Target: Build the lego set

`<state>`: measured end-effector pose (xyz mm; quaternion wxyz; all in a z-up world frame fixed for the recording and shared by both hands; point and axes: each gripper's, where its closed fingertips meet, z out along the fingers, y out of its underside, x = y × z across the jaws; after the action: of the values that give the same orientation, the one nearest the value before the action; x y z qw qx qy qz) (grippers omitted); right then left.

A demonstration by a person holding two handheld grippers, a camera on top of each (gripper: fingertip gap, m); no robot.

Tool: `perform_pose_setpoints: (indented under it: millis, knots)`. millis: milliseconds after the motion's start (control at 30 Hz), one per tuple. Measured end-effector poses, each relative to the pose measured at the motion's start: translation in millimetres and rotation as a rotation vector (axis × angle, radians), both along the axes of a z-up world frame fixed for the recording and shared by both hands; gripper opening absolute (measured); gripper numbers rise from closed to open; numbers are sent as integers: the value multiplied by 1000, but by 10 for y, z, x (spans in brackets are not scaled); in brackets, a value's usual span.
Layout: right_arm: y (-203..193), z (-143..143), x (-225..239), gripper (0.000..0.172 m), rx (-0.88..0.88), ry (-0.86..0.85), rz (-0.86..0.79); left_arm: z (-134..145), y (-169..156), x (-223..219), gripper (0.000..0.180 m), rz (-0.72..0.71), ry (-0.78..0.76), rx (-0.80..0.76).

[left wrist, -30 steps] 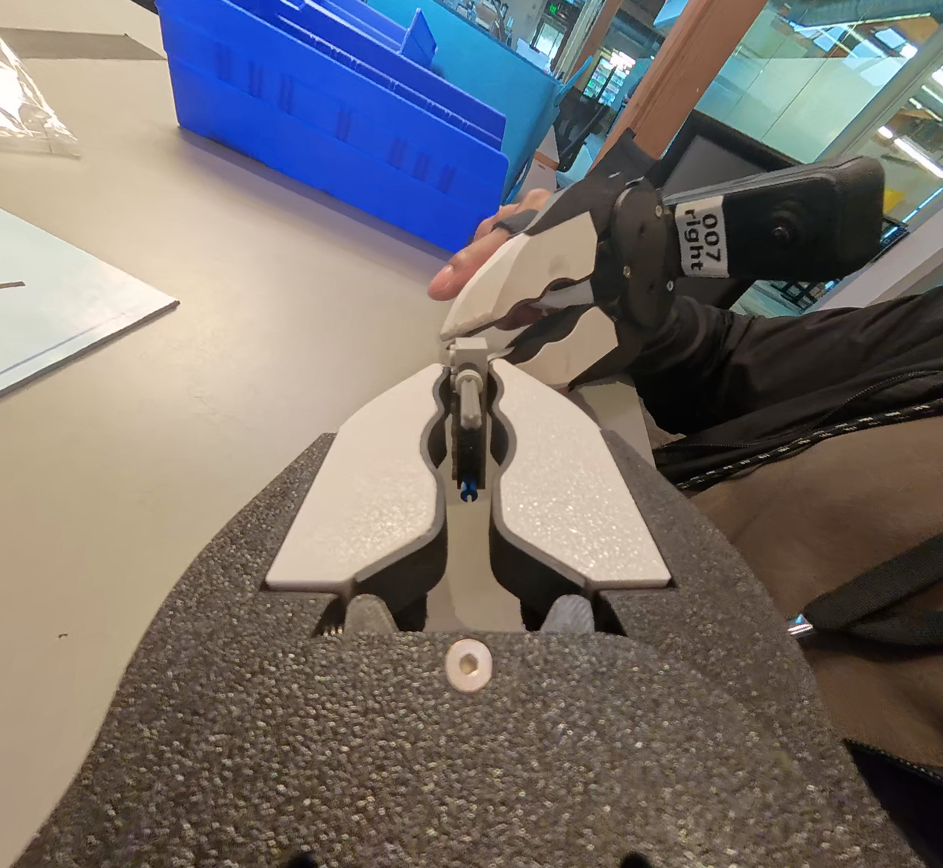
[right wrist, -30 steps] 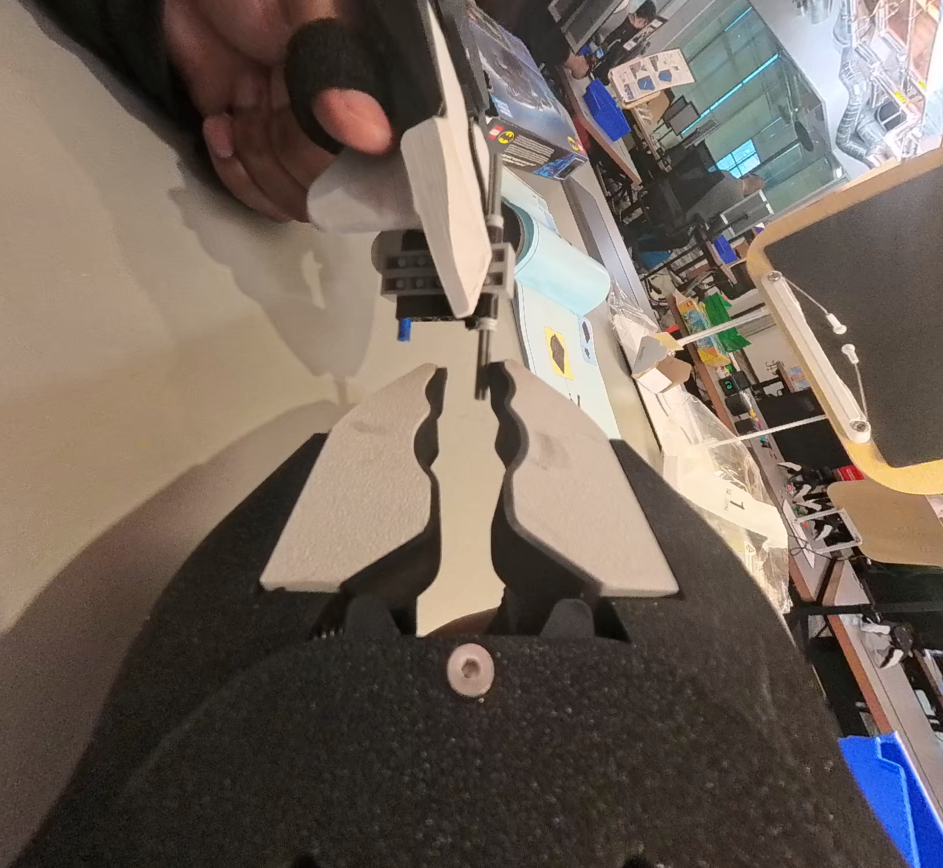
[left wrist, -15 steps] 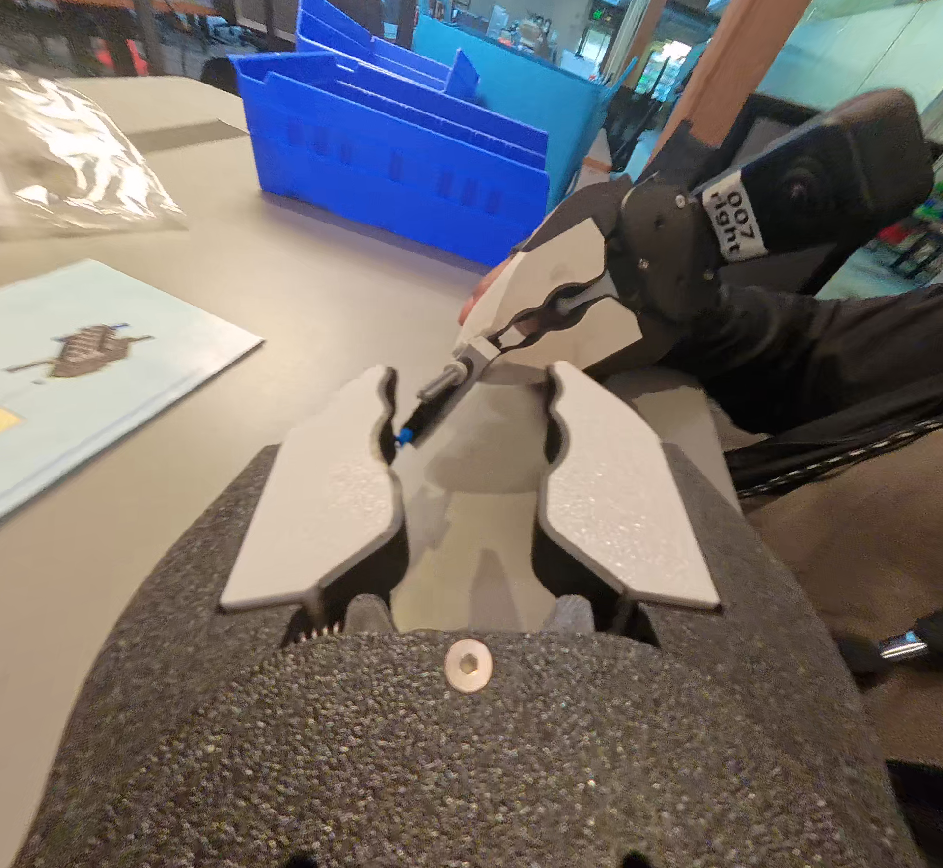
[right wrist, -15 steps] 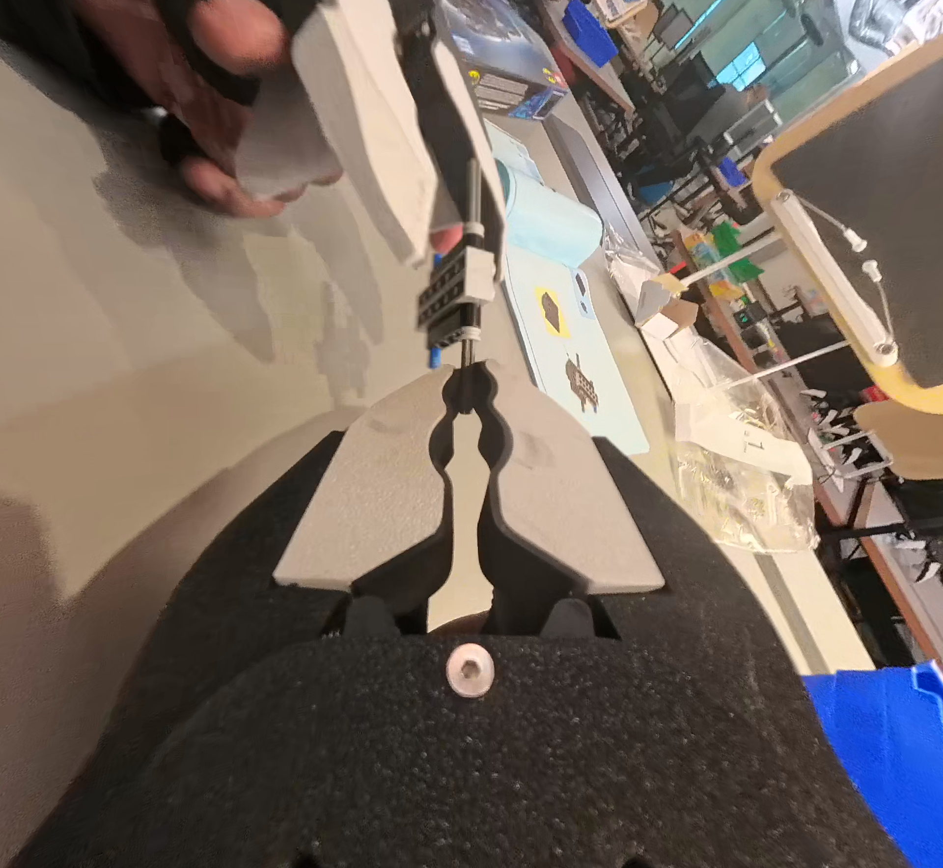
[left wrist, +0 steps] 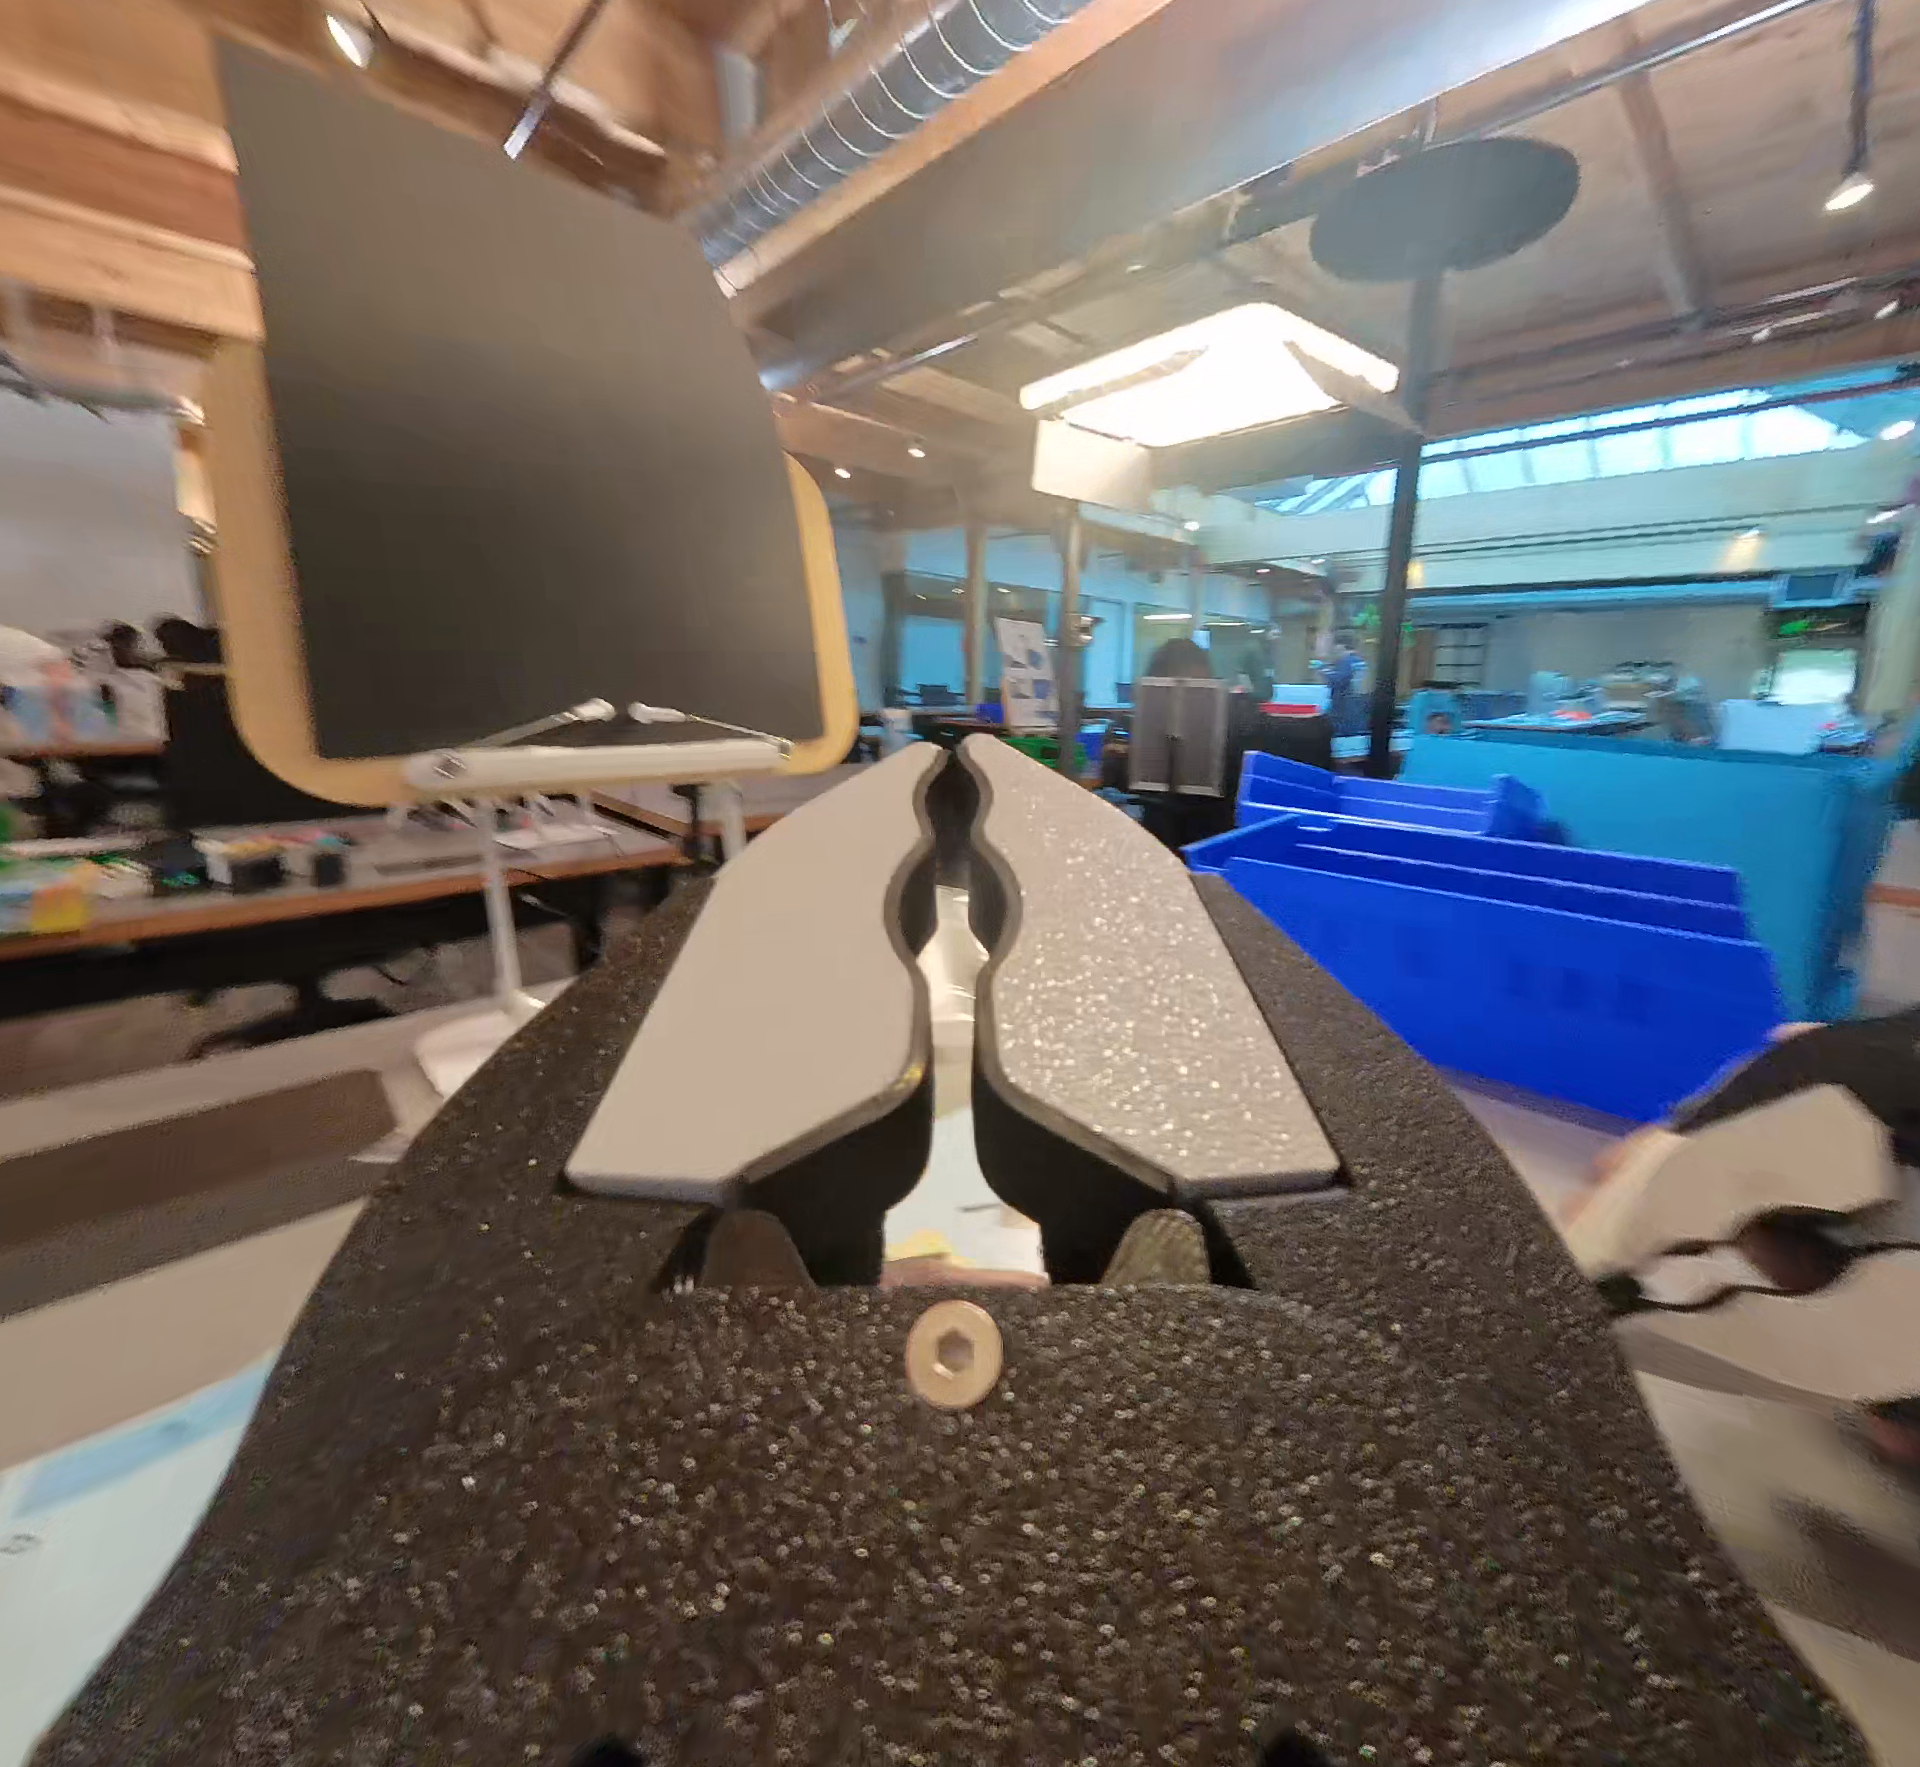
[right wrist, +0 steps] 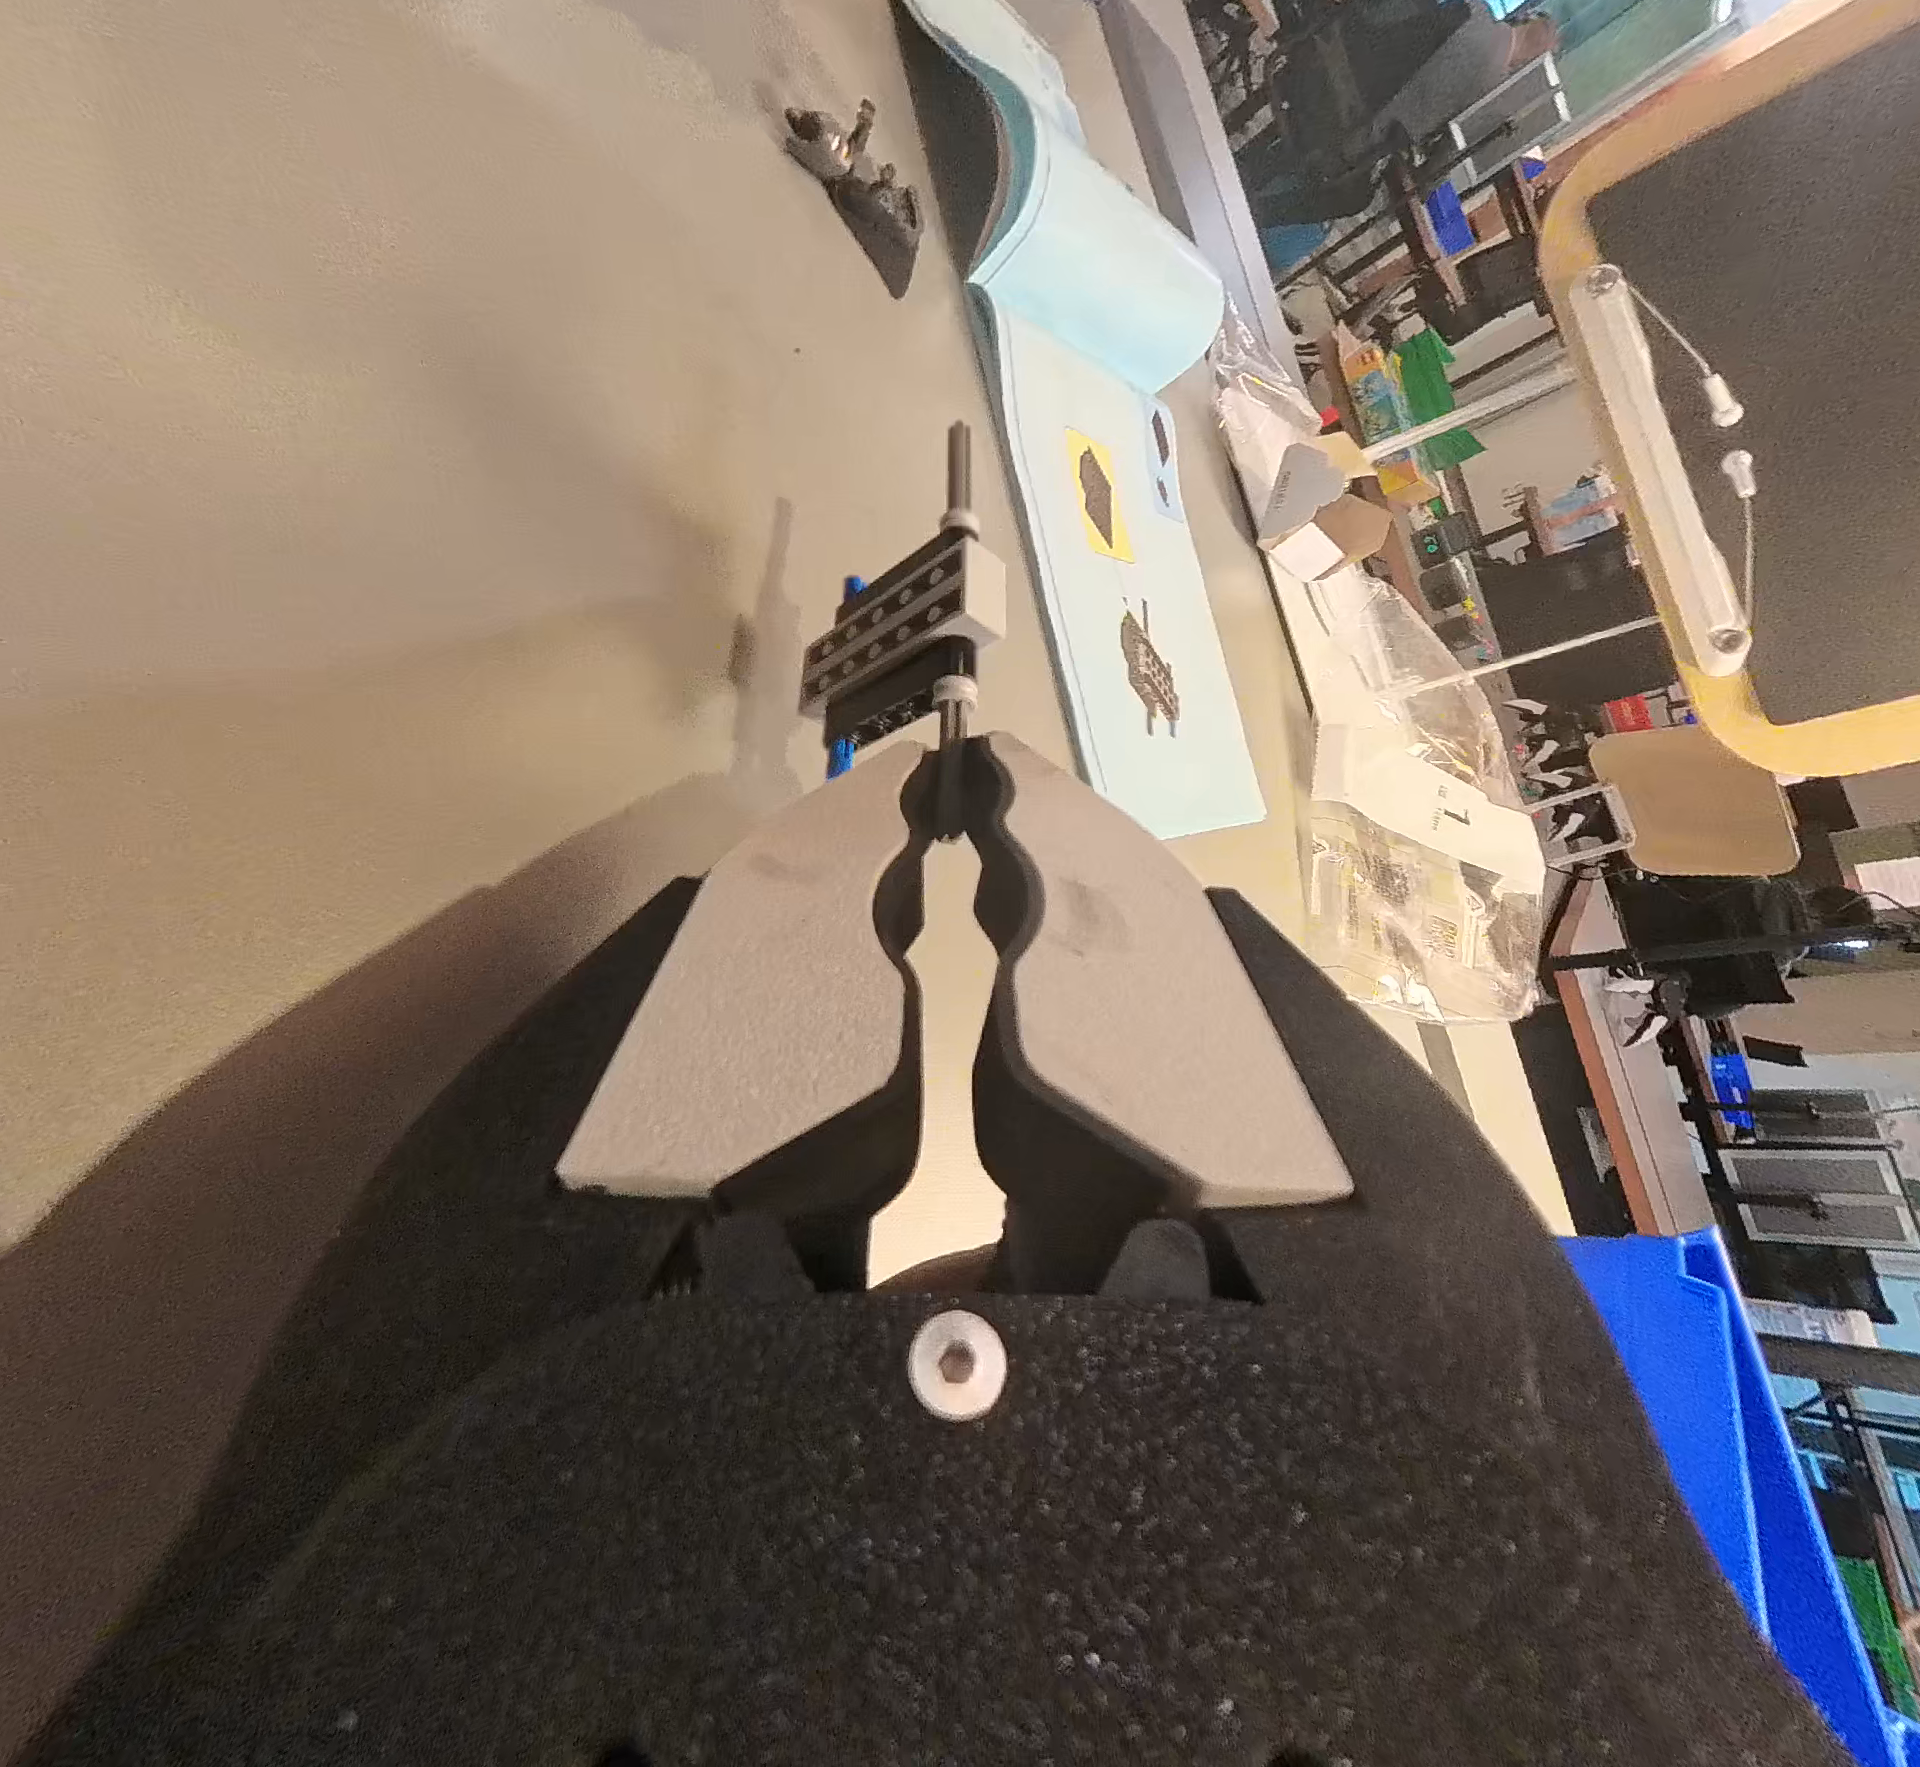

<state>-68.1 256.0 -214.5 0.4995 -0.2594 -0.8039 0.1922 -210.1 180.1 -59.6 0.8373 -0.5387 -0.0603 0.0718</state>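
- Beige matte tabletop (right wrist: 364, 367) fills the left of the right wrist view; the left wrist view shows ceiling ducts and a dark wood-rimmed panel (left wrist: 499, 470) at upper left.
- Blue plastic bins (left wrist: 1507, 928) sit centre right in the left view.
- Pale blue booklet (right wrist: 1122, 574) lies upper centre, seen only from the right.
- Left gripper (left wrist: 954, 761): speckled grey fingers closed together, nothing between them.
- Right gripper (right wrist: 956, 761): clamped on the thin dark axle of a black-and-grey brick assembly (right wrist: 904, 616), centre frame.
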Motion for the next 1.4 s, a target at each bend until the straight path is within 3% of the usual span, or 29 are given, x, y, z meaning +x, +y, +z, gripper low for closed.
perform_pose_setpoints:
  millis: [100,300,433,700,867,1200,1400]
  knots:
    - [-48,-58,21,4,12,-32,22,29,-38,-229,0,95,84,-13]
    - [33,19,-14,4,95,21,-21,-110,-161,-645,4,149,-6,-112]
    - [80,-26,-11,4,155,16,-35,-213,-278,-711,6,170,27,-173]
    - [-284,-309,104,6,209,-114,95,-375,-310,-685,8,119,-1,-234]
    - [-320,-297,111,16,78,-154,104,-426,-219,-592,20,31,-40,-265]
    - [-195,21,59,23,-270,-167,104,-510,-1,-665,37,-26,-72,-235]
    - [136,113,-230,23,-268,-134,14,-510,-45,-813,35,-42,-88,-176]
